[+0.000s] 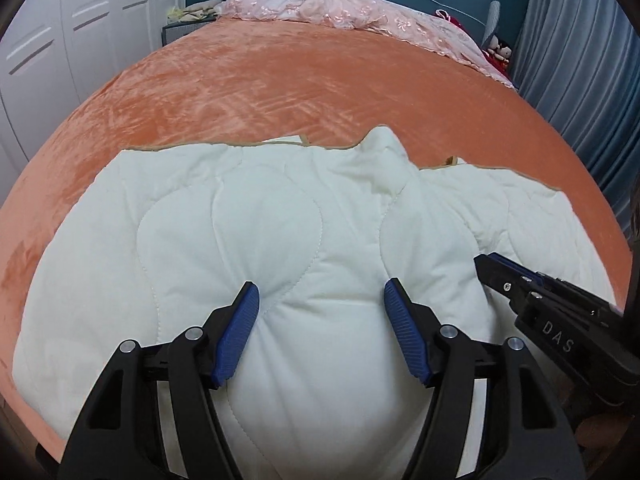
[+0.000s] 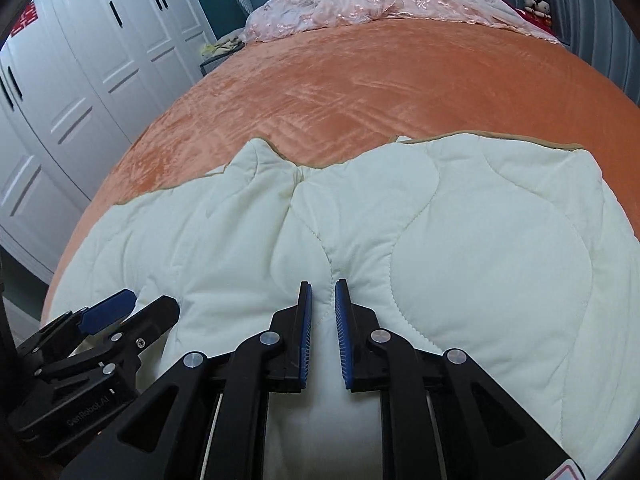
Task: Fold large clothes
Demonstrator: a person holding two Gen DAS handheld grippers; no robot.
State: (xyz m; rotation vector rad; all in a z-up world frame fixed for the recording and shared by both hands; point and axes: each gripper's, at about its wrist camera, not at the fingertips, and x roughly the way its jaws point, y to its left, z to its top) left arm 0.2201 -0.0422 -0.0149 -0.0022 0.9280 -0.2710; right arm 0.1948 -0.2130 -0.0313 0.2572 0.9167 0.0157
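A white quilted blanket with a tan trim (image 1: 280,232) lies folded on the orange bed, its trimmed edge on the far side; it also shows in the right wrist view (image 2: 460,240). My left gripper (image 1: 322,292) is open, its blue pads wide apart over the near fold of the blanket, holding nothing. My right gripper (image 2: 323,292) has its jaws nearly together with a narrow gap over a stitched seam near the blanket's front edge; I cannot tell whether cloth is pinched. Each gripper shows in the other's view, the right one in the left wrist view (image 1: 492,264) and the left one in the right wrist view (image 2: 132,304).
The orange velvet bedspread (image 1: 280,80) stretches beyond the blanket. A crumpled pink embroidered quilt (image 1: 340,12) lies by the teal headboard. White wardrobe doors (image 2: 80,80) stand on the left, grey curtains (image 1: 580,60) on the right. Plush toys (image 1: 500,48) sit at the far right corner.
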